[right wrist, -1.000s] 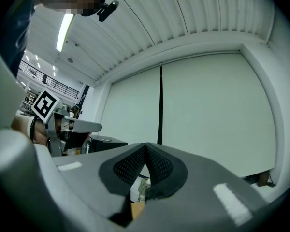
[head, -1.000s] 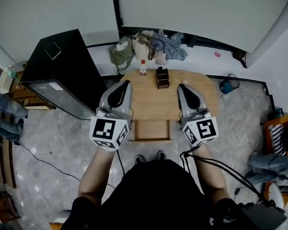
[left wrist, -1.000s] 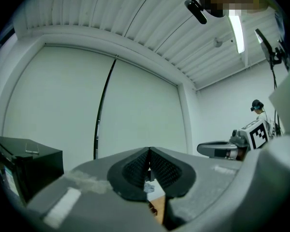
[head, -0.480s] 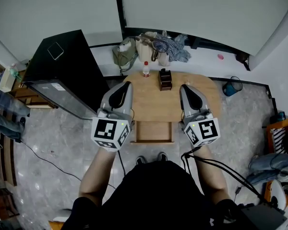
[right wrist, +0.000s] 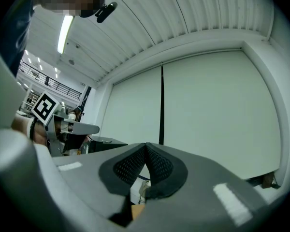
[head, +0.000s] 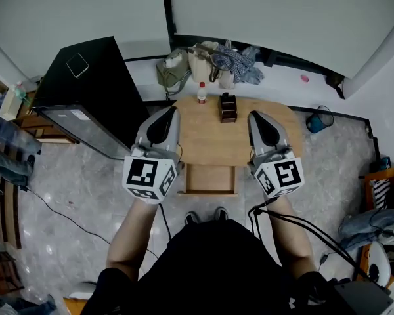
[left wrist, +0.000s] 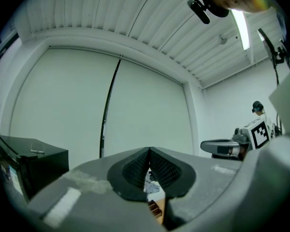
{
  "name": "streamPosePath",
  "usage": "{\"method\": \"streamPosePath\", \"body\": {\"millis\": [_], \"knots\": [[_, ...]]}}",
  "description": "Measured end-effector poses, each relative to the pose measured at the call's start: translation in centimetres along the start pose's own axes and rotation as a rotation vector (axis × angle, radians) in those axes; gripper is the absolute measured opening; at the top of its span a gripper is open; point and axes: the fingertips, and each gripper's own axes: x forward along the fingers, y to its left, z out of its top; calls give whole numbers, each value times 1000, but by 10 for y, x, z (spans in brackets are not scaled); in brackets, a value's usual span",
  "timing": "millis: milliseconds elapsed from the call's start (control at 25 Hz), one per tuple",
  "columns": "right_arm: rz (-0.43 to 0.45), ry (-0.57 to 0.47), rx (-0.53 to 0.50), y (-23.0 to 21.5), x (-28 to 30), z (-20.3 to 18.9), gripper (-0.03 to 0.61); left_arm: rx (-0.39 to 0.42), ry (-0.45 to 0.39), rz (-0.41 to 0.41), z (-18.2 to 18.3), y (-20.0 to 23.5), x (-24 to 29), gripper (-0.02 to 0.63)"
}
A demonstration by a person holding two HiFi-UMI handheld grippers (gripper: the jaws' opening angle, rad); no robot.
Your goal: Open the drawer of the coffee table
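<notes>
A black cabinet [head: 85, 87] stands left of the wooden tabletop [head: 210, 140]. The drawer [head: 210, 178] stands pulled out from the tabletop's near edge, just ahead of the person's shoes. The left tongs [head: 171, 112] and right tongs [head: 255, 117] are held level above the tabletop's two sides, well apart, each pair pressed together with nothing pinched. At the far edge sits a dark box [head: 228, 107], with a bottle [head: 201, 94] near its left.

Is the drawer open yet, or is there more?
Done, it seems: the drawer sticks out from the near edge of the coffee table. In hand: nothing; the left gripper and right gripper are shut and empty, above the table. Left: nothing I can see.
</notes>
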Motion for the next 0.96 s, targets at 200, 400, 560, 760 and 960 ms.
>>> {"method": "streamPosePath", "body": {"millis": [200,400,560,760,960], "knots": [[6,5,3,3,0,-4,2,2,5,-2,-3,-1,-2,3],[4,9,8,2,-1,-7,2,-1,16,-4,-8,-2,-1,3],[-1,13,15,1,-4,-10,2,-11,25,-1,-12,-2,-3,3],[-8,17,20,2,-5,-13,2,-15,26,5,-13,1,-6,3],[-11,20,21,5,-5,-16,2,-22,29,7,-16,3,-9,3]]}}
